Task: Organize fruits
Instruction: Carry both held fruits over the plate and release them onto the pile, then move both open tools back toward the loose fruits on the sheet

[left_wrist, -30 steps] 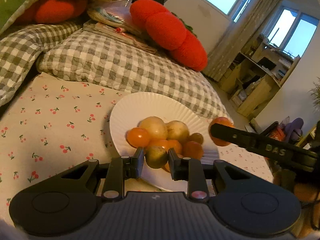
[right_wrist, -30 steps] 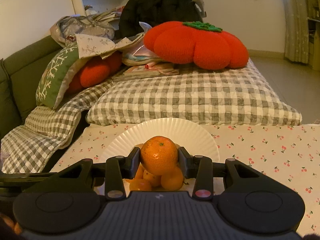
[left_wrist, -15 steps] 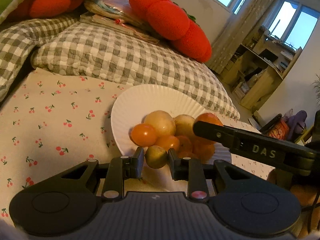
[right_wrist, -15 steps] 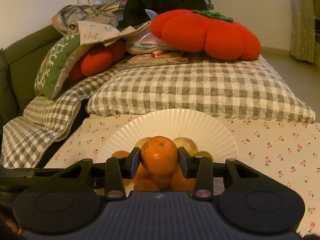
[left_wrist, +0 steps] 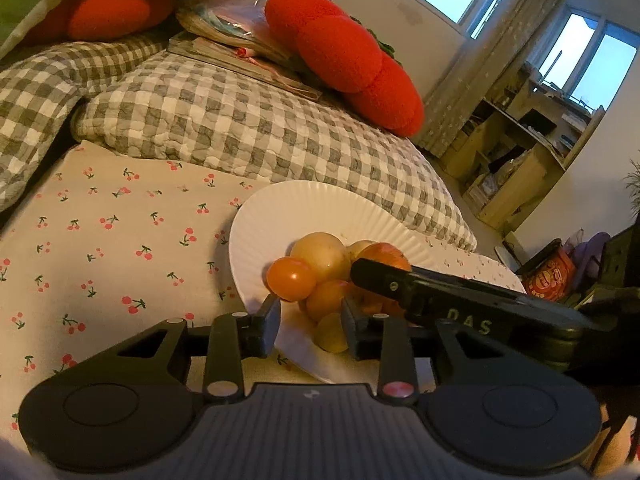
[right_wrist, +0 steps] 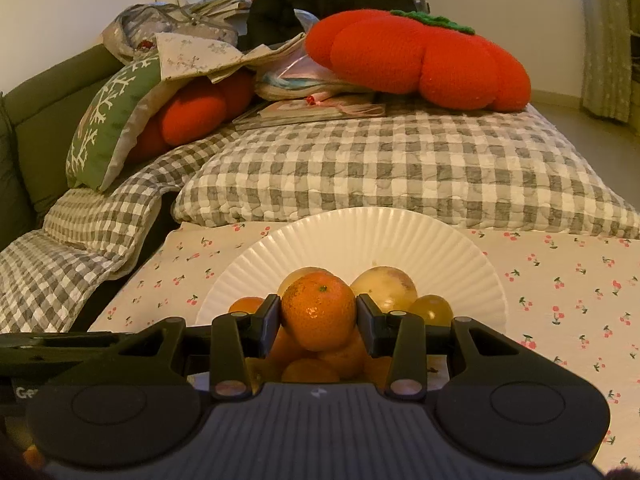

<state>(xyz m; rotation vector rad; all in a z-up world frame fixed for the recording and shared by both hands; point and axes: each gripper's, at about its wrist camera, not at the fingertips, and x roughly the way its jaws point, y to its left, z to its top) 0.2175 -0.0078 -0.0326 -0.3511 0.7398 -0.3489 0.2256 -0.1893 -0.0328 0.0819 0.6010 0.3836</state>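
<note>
Right gripper (right_wrist: pixel 318 322) clamped across the middle of a firm, light, bruisable mandarin (right_wrist: pixel 319 310) just above the plate (right_wrist: pixel 460 264); left gripper (left_wrist: pixel 308 326) just opening, yellow fruit (left_wrist: pixel 331 332) loose on the plate's near edge.

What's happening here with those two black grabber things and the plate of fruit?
A person is gathering fruit onto a white paper plate on a cherry-print cloth, with a handheld tool in each hand. The right tool is clamped on a mandarin and holds it over the pile. The left tool has just been opening: the small yellow-green fruit it brought sits between its fingers at the plate's near edge, apparently released.
</note>
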